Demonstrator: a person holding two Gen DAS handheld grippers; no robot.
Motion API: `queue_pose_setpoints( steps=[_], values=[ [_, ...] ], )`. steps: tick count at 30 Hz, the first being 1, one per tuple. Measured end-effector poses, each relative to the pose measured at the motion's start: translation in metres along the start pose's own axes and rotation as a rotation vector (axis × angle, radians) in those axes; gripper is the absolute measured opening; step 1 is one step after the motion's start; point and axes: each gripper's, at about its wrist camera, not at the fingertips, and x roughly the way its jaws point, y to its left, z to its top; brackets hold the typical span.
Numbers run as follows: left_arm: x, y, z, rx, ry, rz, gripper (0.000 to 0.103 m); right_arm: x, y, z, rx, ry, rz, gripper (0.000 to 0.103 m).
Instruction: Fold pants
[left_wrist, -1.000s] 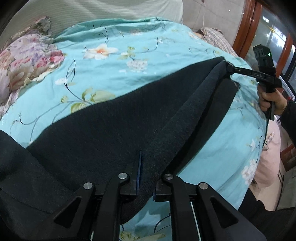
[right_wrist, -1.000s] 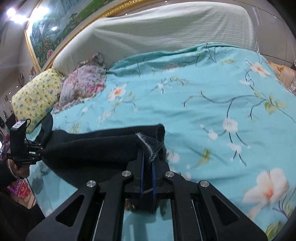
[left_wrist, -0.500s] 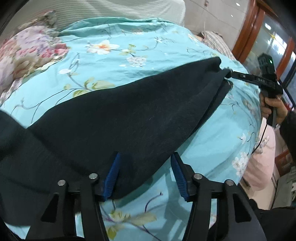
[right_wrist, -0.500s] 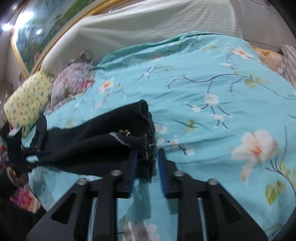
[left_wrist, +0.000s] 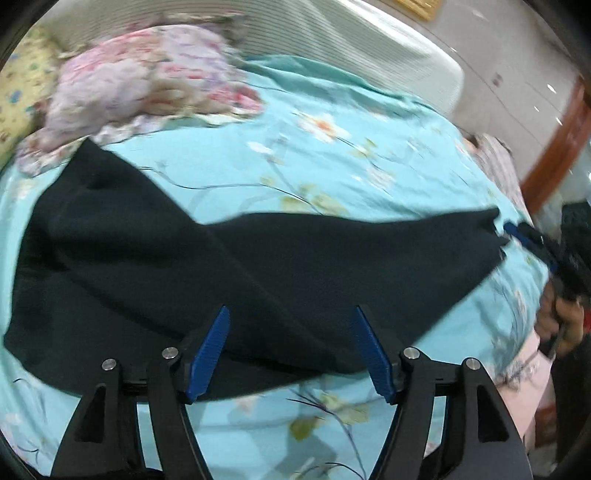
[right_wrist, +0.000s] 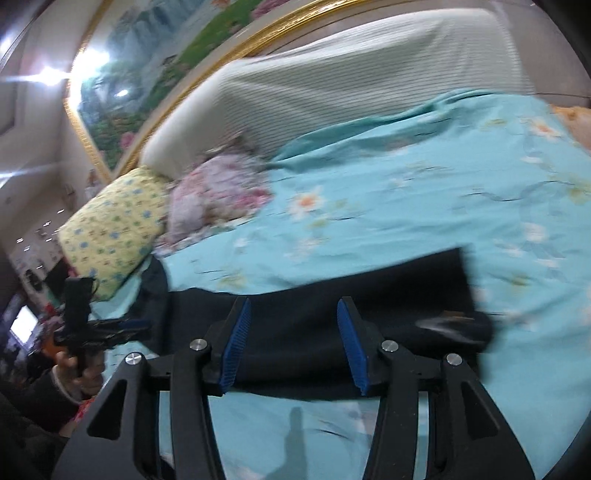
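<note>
The black pants lie spread flat across the turquoise floral bedspread. My left gripper is open and empty, its blue pads over the pants' near edge. My right gripper is open and empty above the near edge of the pants. The right gripper also shows in the left wrist view, just beyond the far right end of the pants. The left gripper shows in the right wrist view, at the pants' left end. Both views are blurred.
A pink floral pillow and a yellow pillow lie at the head of the bed. A striped headboard cover and a gold-framed painting stand behind. A wooden door frame is at the right.
Both grippers let go of the pants and opened wide. The lifted fabric dropped flat onto the bedspread. Both grippers pulled back towards the near edge.
</note>
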Motion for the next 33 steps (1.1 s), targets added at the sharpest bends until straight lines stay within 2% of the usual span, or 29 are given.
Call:
queue_pose_setpoints(
  steps=[7, 13, 17, 24, 30, 31, 32, 33],
  values=[
    [0.0, 0.041, 0.02, -0.131, 0.02, 0.095, 0.073, 0.061, 0.059, 0.0, -0.056, 0.102, 0.132, 0.05],
    [0.003, 0.059, 0.045, -0.178, 0.035, 0.184, 0.074, 0.098, 0.098, -0.006, -0.079, 0.153, 0.228, 0.05],
    [0.007, 0.076, 0.071, -0.223, 0.055, 0.249, 0.079, 0.124, 0.124, -0.009, -0.1, 0.2, 0.284, 0.05],
    [0.035, 0.095, 0.099, -0.262, 0.175, 0.36, 0.08, 0.174, 0.164, -0.019, -0.155, 0.311, 0.339, 0.05],
    [0.069, 0.097, 0.104, -0.225, 0.274, 0.46, 0.079, 0.209, 0.185, -0.032, -0.19, 0.407, 0.368, 0.05],
    [0.073, 0.094, 0.104, -0.21, 0.283, 0.471, 0.077, 0.212, 0.188, -0.034, -0.201, 0.419, 0.366, 0.05],
    [0.077, 0.093, 0.103, -0.196, 0.289, 0.475, 0.069, 0.217, 0.19, -0.037, -0.214, 0.433, 0.356, 0.05],
    [0.08, 0.092, 0.101, -0.187, 0.293, 0.467, 0.054, 0.221, 0.192, -0.04, -0.219, 0.445, 0.351, 0.05]
  ],
)
